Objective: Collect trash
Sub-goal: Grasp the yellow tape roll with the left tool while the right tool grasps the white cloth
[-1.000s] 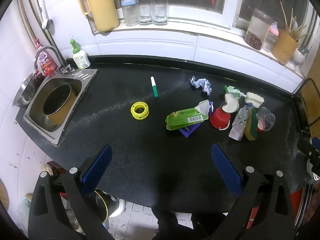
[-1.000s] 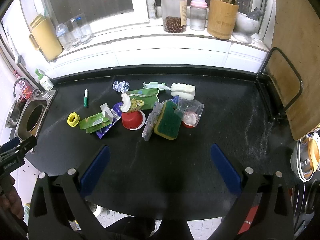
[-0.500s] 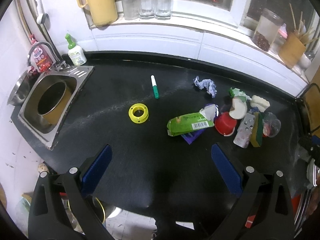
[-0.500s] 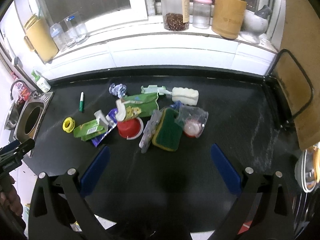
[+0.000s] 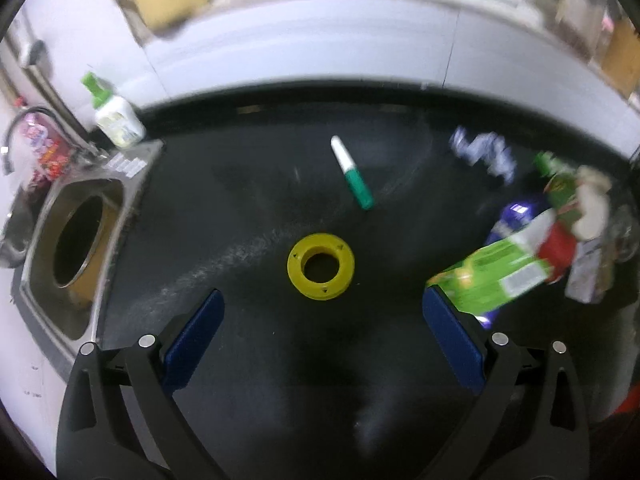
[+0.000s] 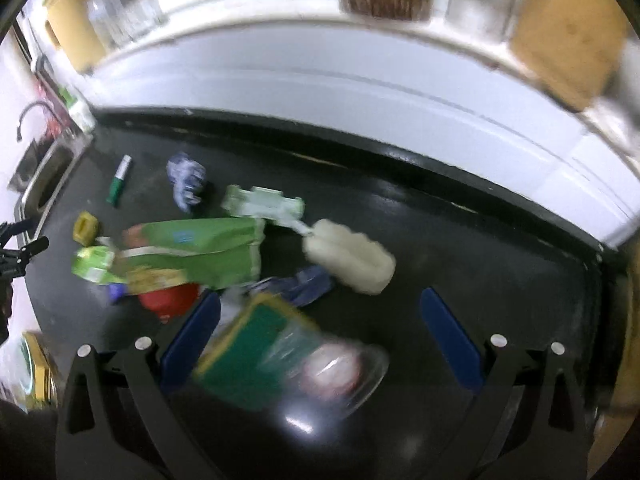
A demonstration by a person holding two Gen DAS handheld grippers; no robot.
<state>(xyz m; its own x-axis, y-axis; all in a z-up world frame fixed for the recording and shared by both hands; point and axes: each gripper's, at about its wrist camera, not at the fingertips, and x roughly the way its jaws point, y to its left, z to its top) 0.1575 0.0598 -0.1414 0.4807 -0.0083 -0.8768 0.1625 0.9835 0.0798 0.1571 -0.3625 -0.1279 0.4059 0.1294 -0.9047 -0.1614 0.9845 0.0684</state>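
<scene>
Both views are blurred by motion. My left gripper [image 5: 322, 314] is open, low over the black counter [image 5: 248, 360], with a yellow tape ring [image 5: 321, 266] just beyond its fingers. A green-and-white marker [image 5: 352, 173] lies farther back and a green wrapper [image 5: 496, 278] sits by the right finger. My right gripper [image 6: 320, 316] is open above the trash pile: a green sponge [image 6: 256, 354] and a clear plastic bag [image 6: 340, 368] lie between its fingers. A green bag [image 6: 200, 248], a red cup [image 6: 170, 298], a crumpled blue paper [image 6: 186, 180] and a white brush [image 6: 348, 262] lie beyond.
A steel sink [image 5: 76, 248] holding a pot is at the left, with a soap bottle [image 5: 116, 116] behind it. The window ledge carries a yellow jug [image 6: 74, 28], a jar and a wooden holder [image 6: 568, 28]. The left gripper [image 6: 16, 252] shows at the right wrist view's left edge.
Both grippers have dropped toward the counter and moved forward. The tape ring now sits close ahead of the left fingers; the sponge and plastic bag now lie between the right fingers.
</scene>
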